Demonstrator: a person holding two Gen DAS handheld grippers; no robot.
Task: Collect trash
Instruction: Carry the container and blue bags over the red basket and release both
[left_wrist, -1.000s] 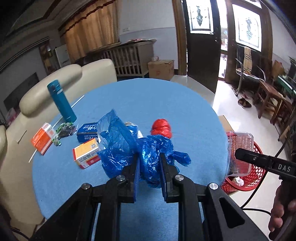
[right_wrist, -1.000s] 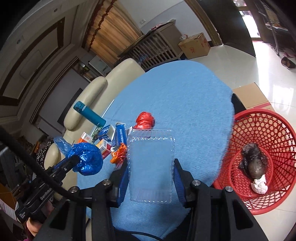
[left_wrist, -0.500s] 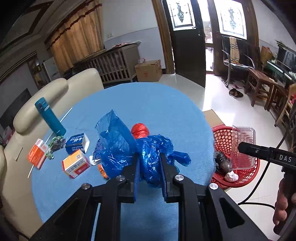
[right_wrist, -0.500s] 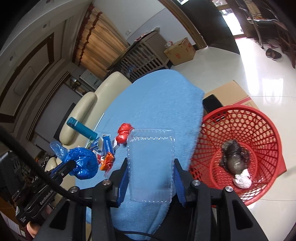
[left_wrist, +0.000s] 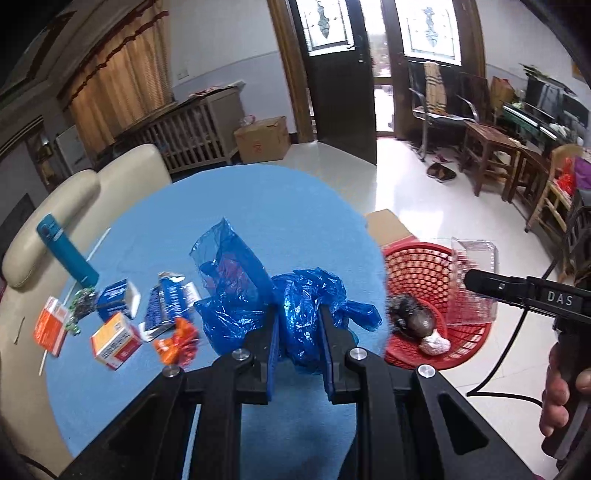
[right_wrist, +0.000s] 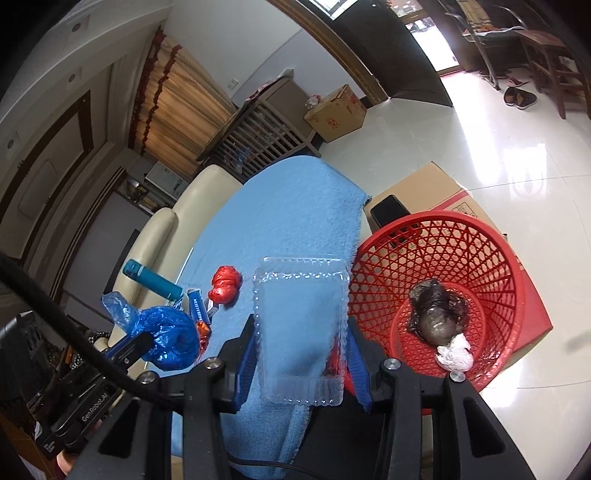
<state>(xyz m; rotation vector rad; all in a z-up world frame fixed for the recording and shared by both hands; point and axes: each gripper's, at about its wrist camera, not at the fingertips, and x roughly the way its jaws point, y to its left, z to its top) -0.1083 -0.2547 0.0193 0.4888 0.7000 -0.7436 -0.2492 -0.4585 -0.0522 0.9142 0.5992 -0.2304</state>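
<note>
Crumpled blue plastic bag (left_wrist: 303, 314) pinched between the blue pads of the left gripper (left_wrist: 298, 341), held above the near edge of the round table with blue cloth (left_wrist: 258, 206); loose bag ends stick out left and right of the jaws. Same bag seen from the right wrist view as a blue wad (right_wrist: 170, 336) at the tip of the left tool. Clear rectangular plastic clamshell tray (right_wrist: 301, 332) clamped by its long sides in the right gripper (right_wrist: 301, 354), upright along the fingers, held over the table edge just beside the red plastic lattice basket (right_wrist: 487, 258). From the left wrist view the tray (left_wrist: 474, 280) sits above the basket (left_wrist: 417, 266) rim. Basket stands on the floor next to the table, against a flat cardboard box (right_wrist: 436, 192); inside it a dark bagged lump (right_wrist: 437, 314) and a white crumpled wad (right_wrist: 454, 354). On the table: red knotted plastic bag (right_wrist: 225, 286), orange crinkled wrapper (left_wrist: 177, 341), blue foil packet (left_wrist: 170, 301), blue carton (left_wrist: 118, 301), two orange-and-white boxes (left_wrist: 116, 339), teal cylindrical bottle (left_wrist: 68, 254) lying tilted. Cream sofa (left_wrist: 74, 192) behind the table. Person's hand (left_wrist: 565, 398) grips the right tool's handle at frame edge.
</note>
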